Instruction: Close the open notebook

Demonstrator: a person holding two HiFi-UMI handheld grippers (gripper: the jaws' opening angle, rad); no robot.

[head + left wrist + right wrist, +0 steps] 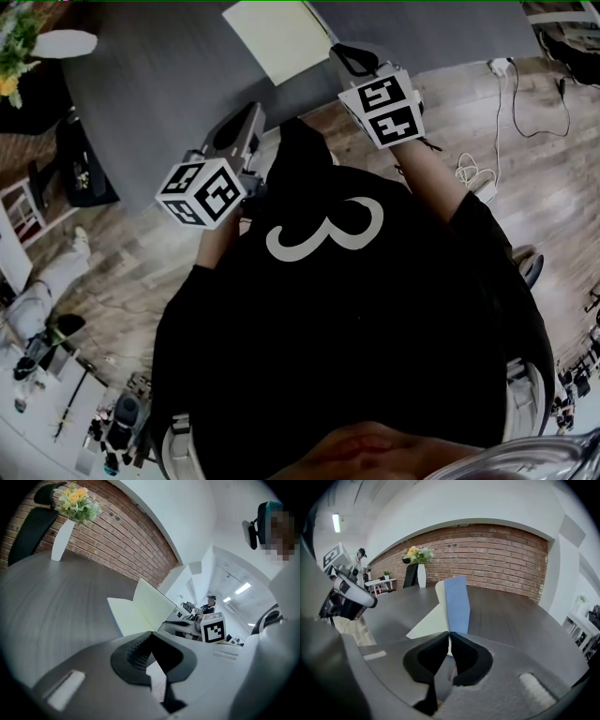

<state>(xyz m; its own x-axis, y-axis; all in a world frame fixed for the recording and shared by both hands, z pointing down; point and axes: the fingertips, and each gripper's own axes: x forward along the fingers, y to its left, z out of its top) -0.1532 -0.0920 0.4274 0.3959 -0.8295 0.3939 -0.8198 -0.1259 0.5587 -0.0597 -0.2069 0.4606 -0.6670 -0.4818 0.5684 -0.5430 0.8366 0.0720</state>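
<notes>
The notebook (274, 37) lies on the grey table (159, 84), its pale pages facing up. My right gripper (345, 54) is at the notebook's right edge. In the right gripper view its jaws (449, 637) pinch the bottom edge of the blue cover (457, 603), which stands nearly upright above the pale pages (430, 620). In the left gripper view the cover (155, 603) rises from the flat page (129, 616). My left gripper (249, 112) hovers over the table's near edge, short of the notebook. Its fingertips (150, 635) meet with nothing between them.
A white vase of flowers (63, 536) and a black chair (28, 527) stand at the far side of the table, by a brick wall (497, 559). Cables (511, 94) lie on the wooden floor at the right. A person (211, 604) stands in the background.
</notes>
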